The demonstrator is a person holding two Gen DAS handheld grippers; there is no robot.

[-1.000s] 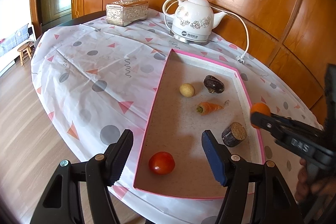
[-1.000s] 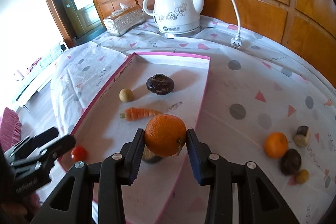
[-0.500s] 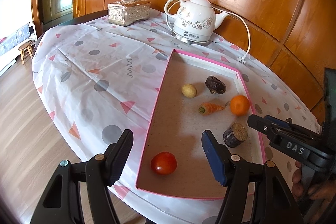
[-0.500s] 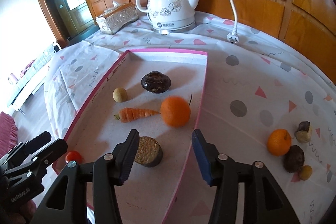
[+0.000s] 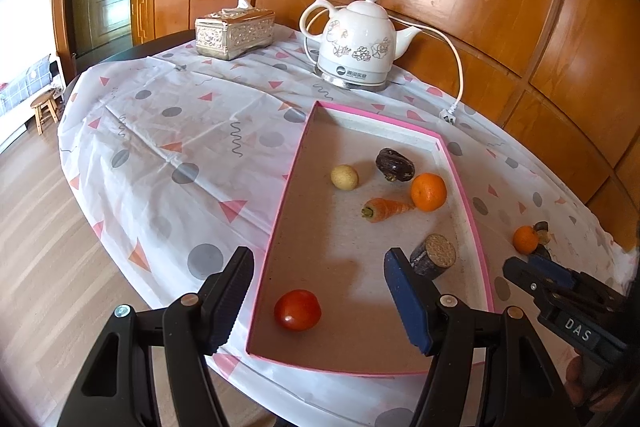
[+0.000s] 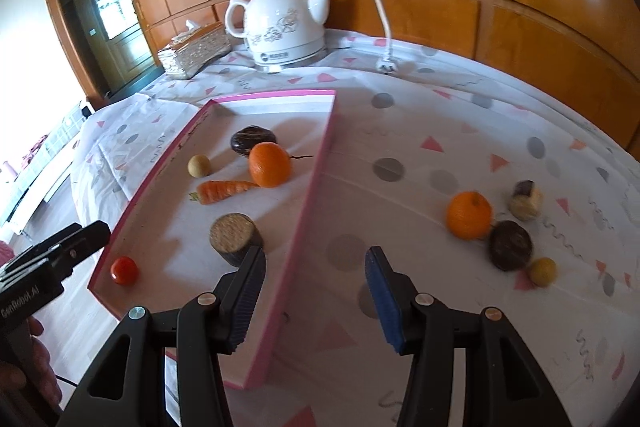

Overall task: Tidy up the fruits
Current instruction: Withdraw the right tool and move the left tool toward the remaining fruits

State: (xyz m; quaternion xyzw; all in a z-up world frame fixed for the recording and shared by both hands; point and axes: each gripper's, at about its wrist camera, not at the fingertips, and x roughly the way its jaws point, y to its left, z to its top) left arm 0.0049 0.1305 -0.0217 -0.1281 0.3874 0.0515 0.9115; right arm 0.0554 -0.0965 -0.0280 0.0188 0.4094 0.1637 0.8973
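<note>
Hovering at the near left corner of the tray [image 5: 280, 211], the left hand-held gripper [image 5: 318, 301] has its jaws wide apart and grips nothing; a tomato [image 5: 297, 309] lies in the tray below the gap. Further in sit a small pale round fruit [image 5: 344, 177], a dark wrinkled fruit [image 5: 394, 165], a carrot [image 5: 385, 209] and an orange [image 5: 428, 192], with the carrot's tip just beside the orange. A dark cylinder with a cork-like top [image 5: 434, 255] rests near the tray's right wall. Over that wall hangs the right hand-held gripper [image 6: 314, 301], jaws apart and empty. Right again, on the patterned cloth of the surface [image 6: 400, 131], wait a second orange [image 6: 469, 215], a dark round fruit [image 6: 511, 245], a small yellow fruit [image 6: 542, 271] and a pale lump with a dark cap [image 6: 525, 200].
</note>
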